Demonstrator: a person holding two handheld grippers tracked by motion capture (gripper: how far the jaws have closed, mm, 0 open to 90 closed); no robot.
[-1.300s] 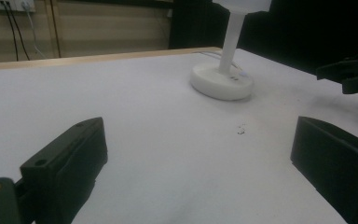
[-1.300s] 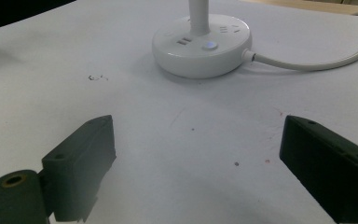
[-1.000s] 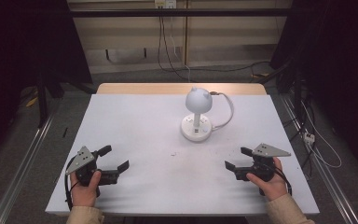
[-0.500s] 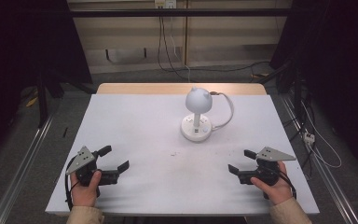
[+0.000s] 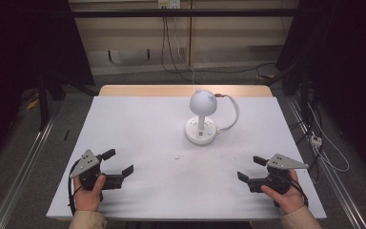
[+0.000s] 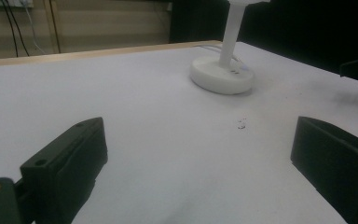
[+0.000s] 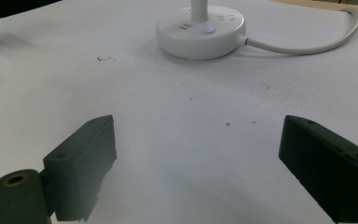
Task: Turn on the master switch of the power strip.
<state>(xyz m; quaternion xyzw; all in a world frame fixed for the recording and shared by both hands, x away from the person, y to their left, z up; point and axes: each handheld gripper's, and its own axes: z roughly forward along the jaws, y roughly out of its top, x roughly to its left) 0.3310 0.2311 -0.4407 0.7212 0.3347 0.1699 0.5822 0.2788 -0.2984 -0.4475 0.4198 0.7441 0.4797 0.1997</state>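
Observation:
A white desk lamp point(image 5: 201, 112) with a round head, a thin stem and a round base point(image 6: 221, 77) point(image 7: 201, 31) stands right of the table's middle; its white cable point(image 7: 303, 45) loops off to the right. My left gripper point(image 5: 120, 162) rests at the front left of the table, open, nothing between its jaws. At the front right my right gripper point(image 5: 249, 169) is open and empty as well, low over the white tabletop point(image 5: 143, 129). Both point inward toward the lamp, well short of it.
A tiny dark speck point(image 5: 177, 157) lies on the table in front of the lamp. The table's wooden far edge point(image 5: 143, 89) faces a wall with hanging cables. Metal rails run along the floor on both sides.
My right gripper has drifted back toward the front edge and slightly right. The left gripper and the lamp have stayed put.

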